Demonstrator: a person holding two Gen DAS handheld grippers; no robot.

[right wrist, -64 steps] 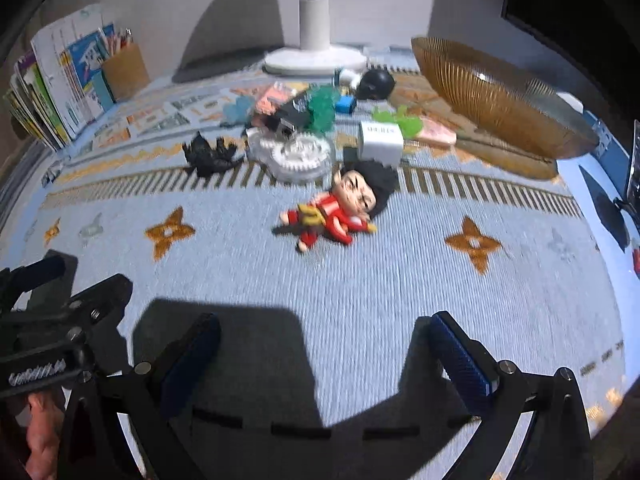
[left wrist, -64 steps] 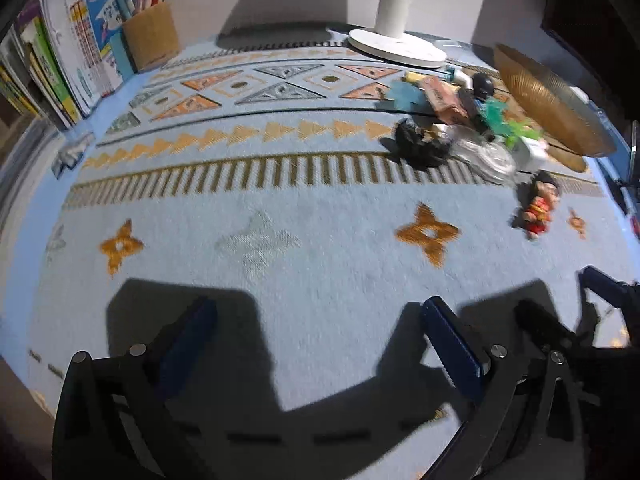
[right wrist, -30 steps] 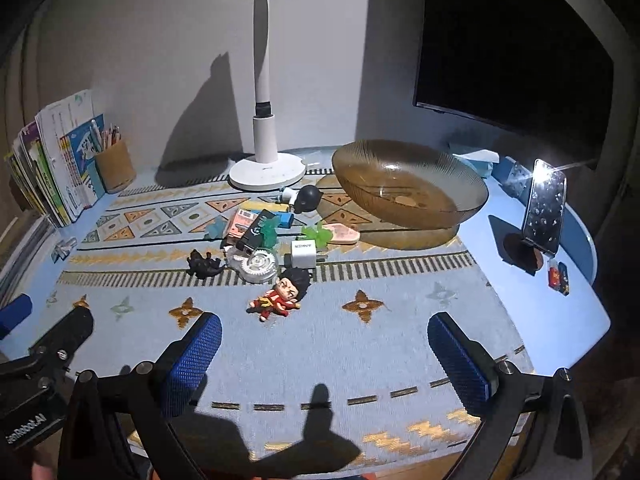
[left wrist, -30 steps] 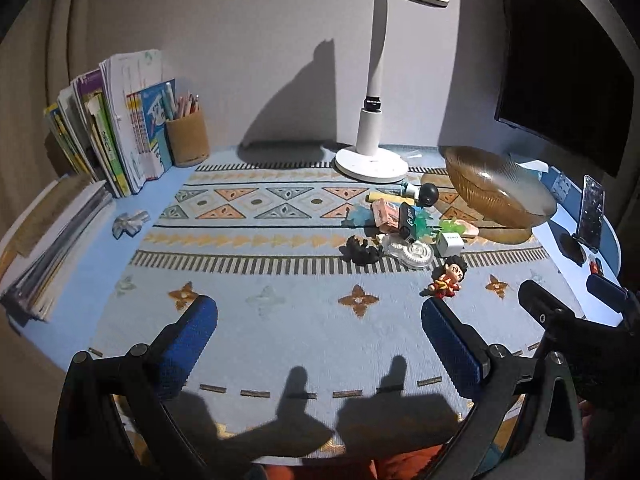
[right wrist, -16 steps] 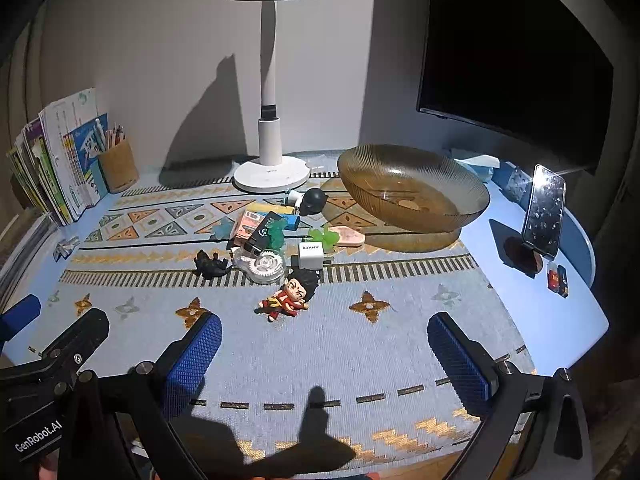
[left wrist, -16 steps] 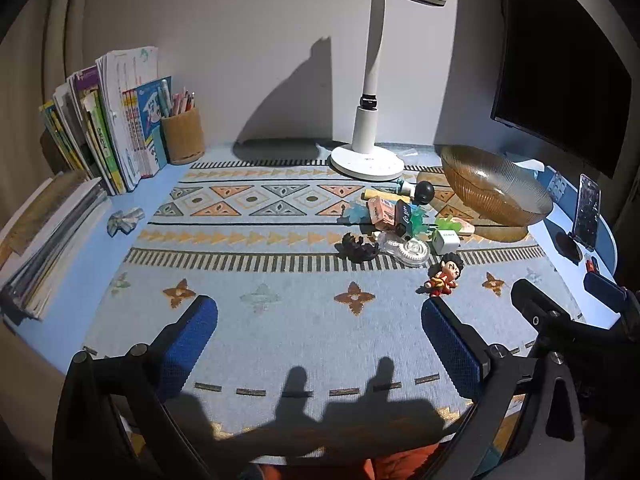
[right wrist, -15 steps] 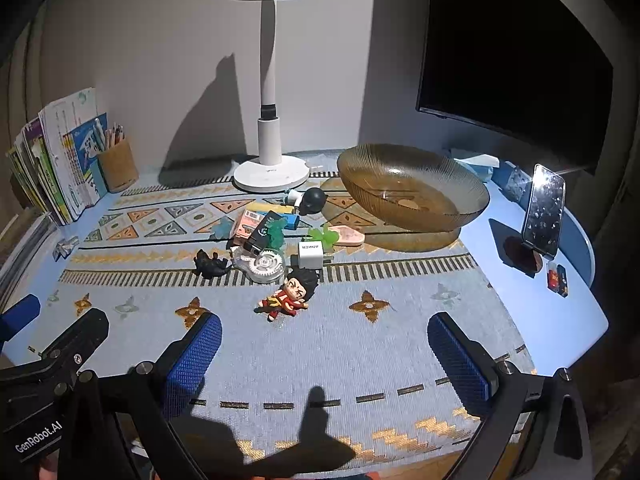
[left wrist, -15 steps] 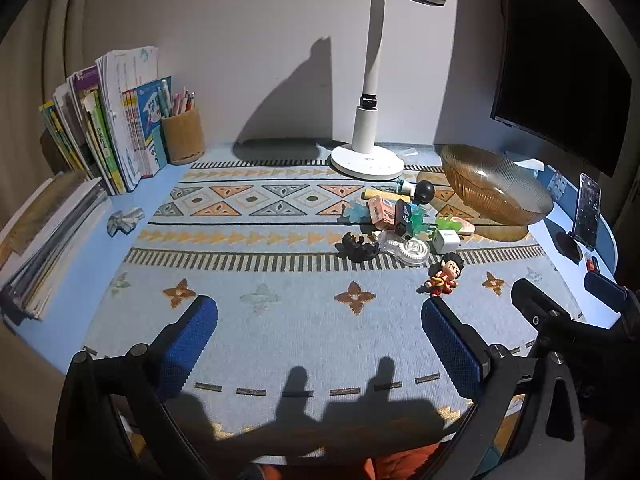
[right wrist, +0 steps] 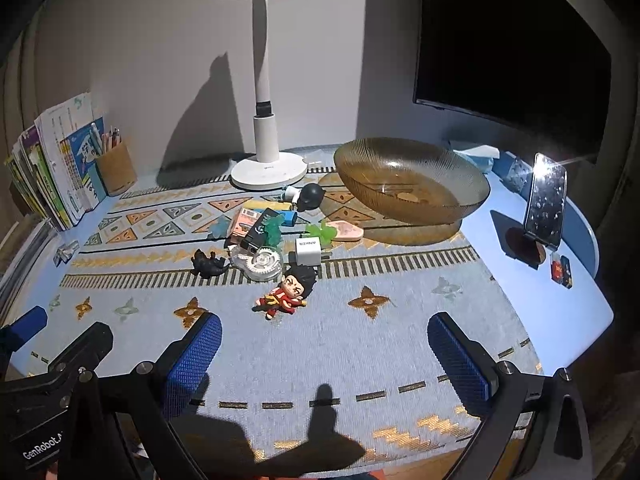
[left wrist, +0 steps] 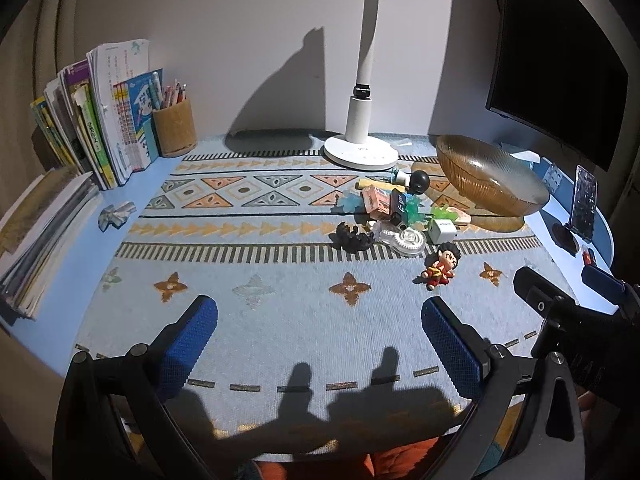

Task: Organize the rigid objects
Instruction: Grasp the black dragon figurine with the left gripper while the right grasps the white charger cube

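Here, at the left edge of the blue desk (left wrist: 72, 248), a row of upright books and booklets (left wrist: 104, 120) stands against the back wall beside a round tan pencil cup (left wrist: 174, 126), and a small crumpled paper scrap (left wrist: 116, 215) lies on the bare desk just off the left edge of the pale-blue patterned woven mat (left wrist: 256, 280). The left gripper (left wrist: 320, 340) hovers over the mat's near edge, its blue-padded fingers (left wrist: 188, 344) spread wide with nothing between them. At the mat's back edge stands a white desk lamp with a round base (left wrist: 362, 148). Right of the mat's centre lies the clutter of small rigid things: a black animal figurine (right wrist: 209, 264), a clear round tape dispenser with a white gear wheel (right wrist: 262, 263) touching it, a pink rectangular box (right wrist: 246, 221), a black rectangular box (right wrist: 259, 232) leaning across the pink one, a green translucent plastic figure (right wrist: 274, 231), a white cube-shaped charger (right wrist: 308, 251) and a black ball-shaped toy (right wrist: 311, 196). A red-clothed, black-haired cartoon figurine (right wrist: 288, 292) lies on its side a little nearer the mat's front edge, apart from the heap. The right gripper (right wrist: 326, 354) likewise hangs over the near edge, wide apart and empty. Toward the mat's back right corner sits a ribbed amber glass bowl (right wrist: 412, 180). On the desk's right edge a phone (right wrist: 547, 200) stands upright on a dark round stand, below a black monitor (right wrist: 512, 52).
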